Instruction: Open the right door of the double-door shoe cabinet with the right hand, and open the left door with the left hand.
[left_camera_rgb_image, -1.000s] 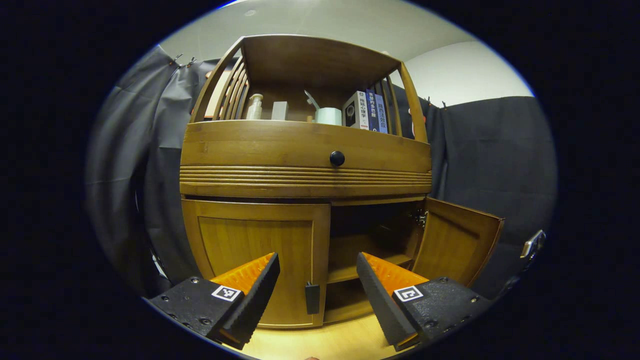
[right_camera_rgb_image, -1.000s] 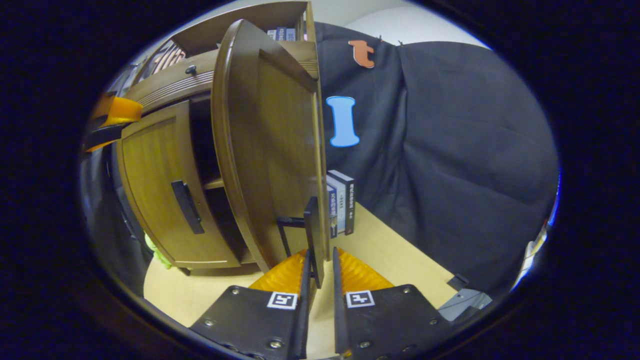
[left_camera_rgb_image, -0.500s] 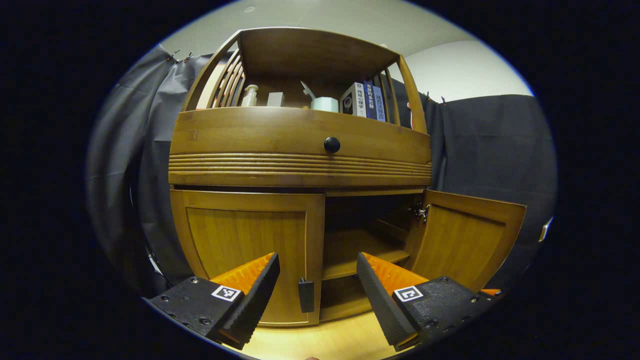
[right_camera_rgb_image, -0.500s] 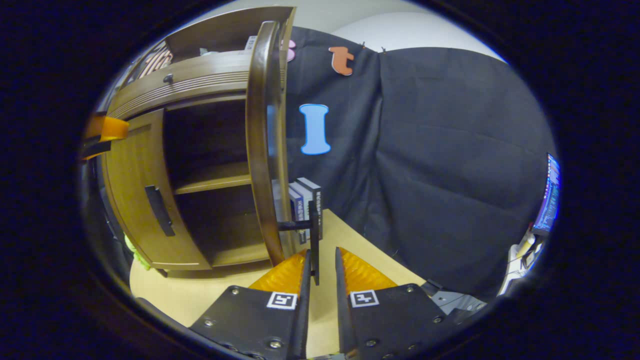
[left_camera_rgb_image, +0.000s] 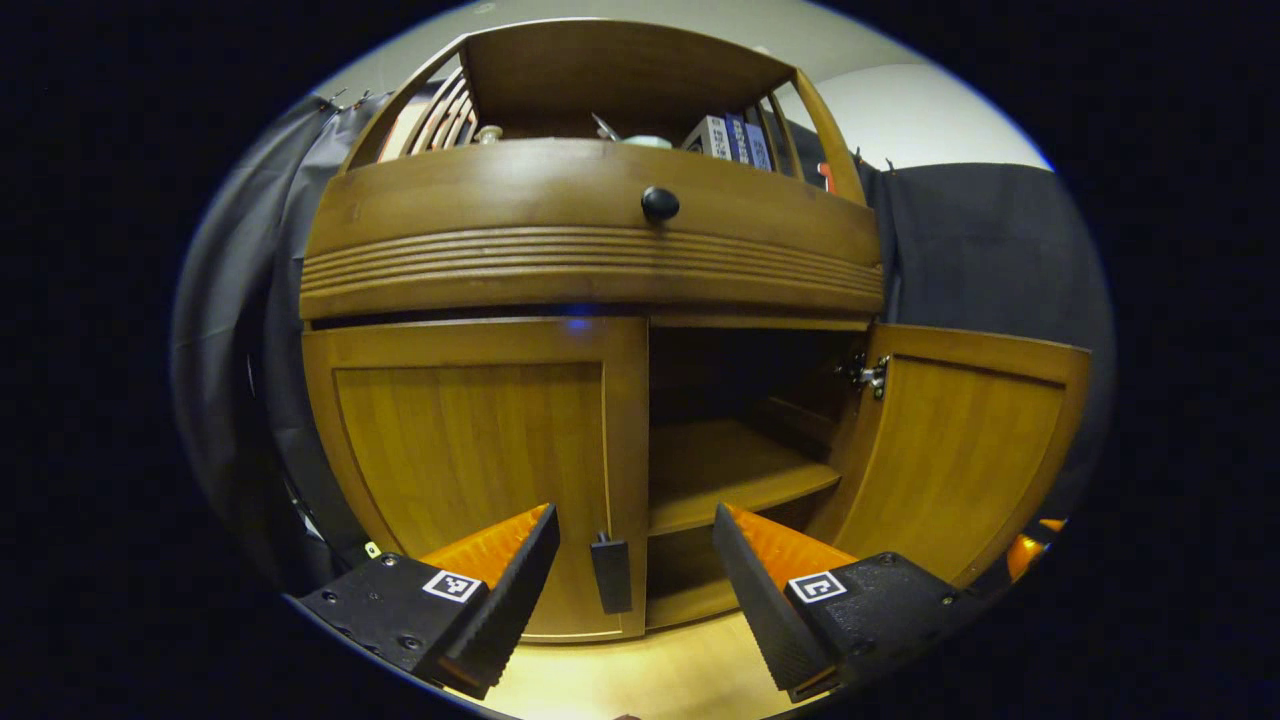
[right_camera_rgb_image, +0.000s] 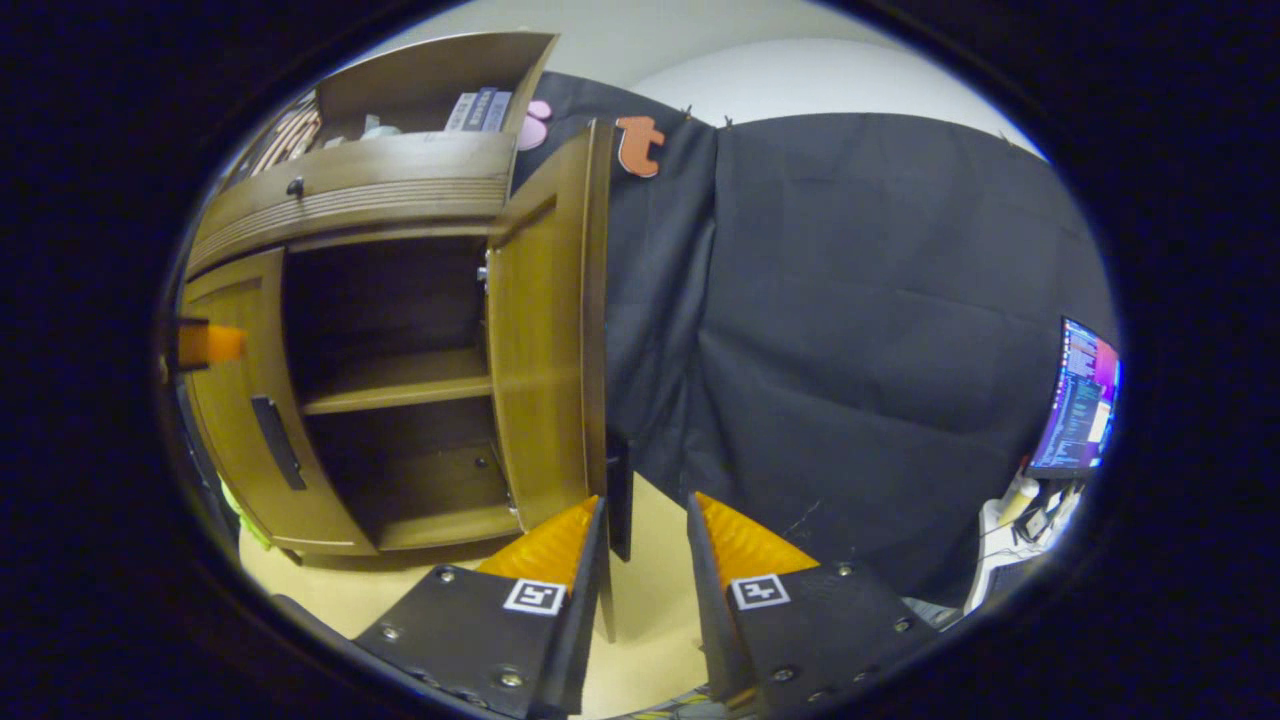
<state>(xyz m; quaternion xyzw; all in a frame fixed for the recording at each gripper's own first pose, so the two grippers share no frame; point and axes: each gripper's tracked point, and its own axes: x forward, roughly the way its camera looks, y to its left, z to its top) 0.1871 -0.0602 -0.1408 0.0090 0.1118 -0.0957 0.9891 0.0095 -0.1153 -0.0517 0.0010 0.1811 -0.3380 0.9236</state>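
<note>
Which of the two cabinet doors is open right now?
The right door, swung out on its hinge so the inner shelf shows. The left door sits flush and closed, its handle between the left tongs.

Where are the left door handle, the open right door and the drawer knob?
left door handle (left_camera_rgb_image: 611, 573), left gripper view, its middle
right door (left_camera_rgb_image: 965, 450), left gripper view, inner panel
drawer knob (left_camera_rgb_image: 660, 203), left gripper view, its face

A few books (left_camera_rgb_image: 735, 137) stand upright at the right end of the open top shelf; small pale items sit beside them, too hidden to name; a black round knob (left_camera_rgb_image: 660, 203) sits on the ribbed drawer front (left_camera_rgb_image: 590, 235) below; black cloth (right_camera_rgb_image: 880, 330) hangs behind and to the side; a lit screen (right_camera_rgb_image: 1080, 400) glows at the far right edge, with clutter beneath it; the floor (right_camera_rgb_image: 650, 640) is pale wood; a white wall (right_camera_rgb_image: 800, 85) rises above the cloth.
</note>
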